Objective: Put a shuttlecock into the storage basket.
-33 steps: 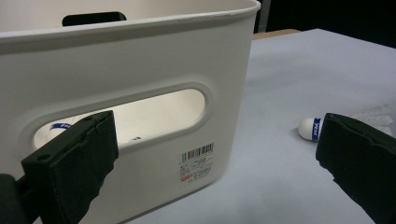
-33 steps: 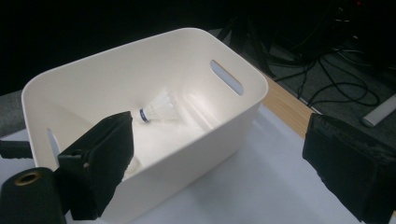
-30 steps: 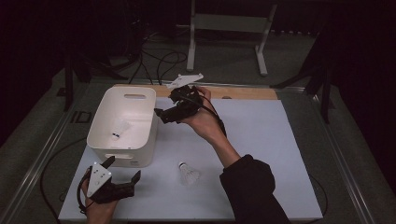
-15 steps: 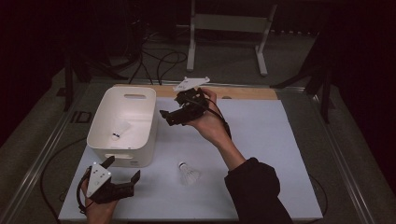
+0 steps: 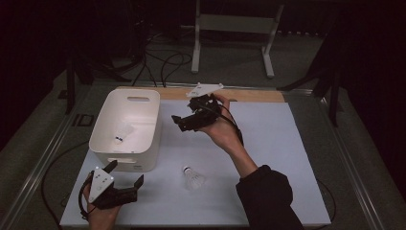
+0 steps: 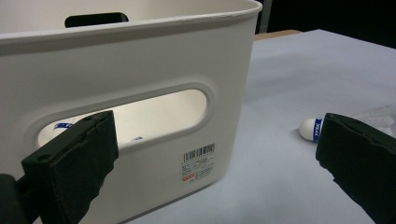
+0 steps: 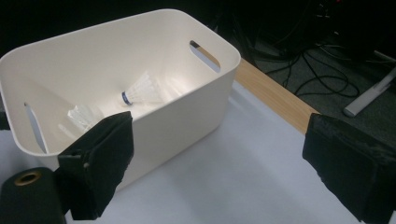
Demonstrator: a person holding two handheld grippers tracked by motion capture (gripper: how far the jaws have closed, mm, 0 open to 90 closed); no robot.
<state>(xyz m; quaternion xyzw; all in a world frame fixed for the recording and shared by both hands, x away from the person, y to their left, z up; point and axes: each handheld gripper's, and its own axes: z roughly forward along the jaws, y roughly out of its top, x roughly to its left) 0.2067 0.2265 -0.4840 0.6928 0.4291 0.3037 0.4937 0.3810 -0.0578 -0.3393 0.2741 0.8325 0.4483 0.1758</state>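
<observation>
Shuttlecocks are the loose items here: one (image 5: 193,177) lies on its side on the pale mat just off the near right corner of the white plastic bin (image 5: 143,143), and one (image 7: 140,91) with a blue band at its cork rests on the bin floor, a second feathered shape (image 7: 79,116) beside it.

Around the bin, a pale blue-grey mat (image 5: 268,143) covers the table, with a strip of bare wood (image 5: 253,95) along the far edge. Beyond that the room is dark, with a grey floor, black cables (image 5: 163,62) and a white metal stand (image 5: 232,28).

On the bin's near wall, below the oval handle slot (image 6: 140,116), sits a small barcode sticker (image 6: 199,161); its print is too small to read.

Nearest the bin's near wall, the left gripper (image 5: 125,178) rests low on the mat, jaws wide apart and holding nothing. To the right of the bin's far end, the right gripper (image 5: 178,120) is lifted above the mat in a raised hand (image 5: 222,132), jaws likewise spread wide and empty, pointing toward the bin.
</observation>
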